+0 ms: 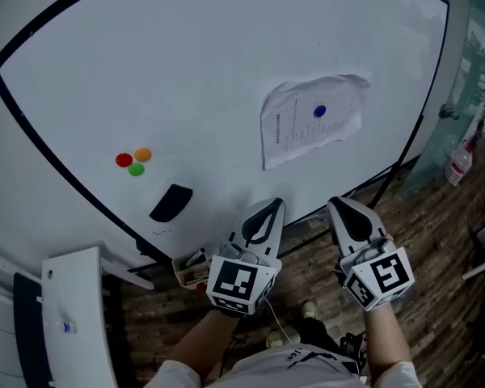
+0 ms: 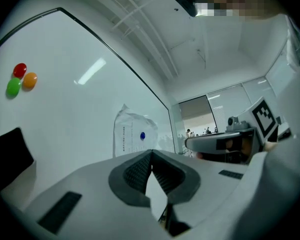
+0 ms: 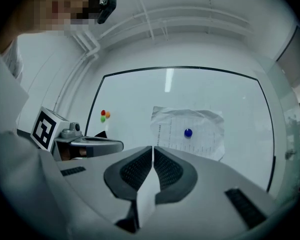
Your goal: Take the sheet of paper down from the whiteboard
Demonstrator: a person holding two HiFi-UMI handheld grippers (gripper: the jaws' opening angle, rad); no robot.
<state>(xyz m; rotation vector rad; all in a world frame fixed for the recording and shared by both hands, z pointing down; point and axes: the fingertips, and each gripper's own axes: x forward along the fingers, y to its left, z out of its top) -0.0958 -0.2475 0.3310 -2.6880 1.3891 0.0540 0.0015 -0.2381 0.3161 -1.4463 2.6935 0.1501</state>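
I'm facing a big glossy whiteboard with a thin black frame, standing over a dark wood-plank floor. The crinkled white sheet of paper hangs on the board's right part. Both tongs are clenched on nothing, ribbed dark pads together: left gripper and right gripper sit below the sheet, apart from it. Further left are a black eraser and the red, orange and green magnet discs. A small round blue magnet pins the sheet.

A crumpled white sheet of paper with lines of small print lies flat against the right part of a large black-framed whiteboard, pinned near its middle by a round blue magnet.
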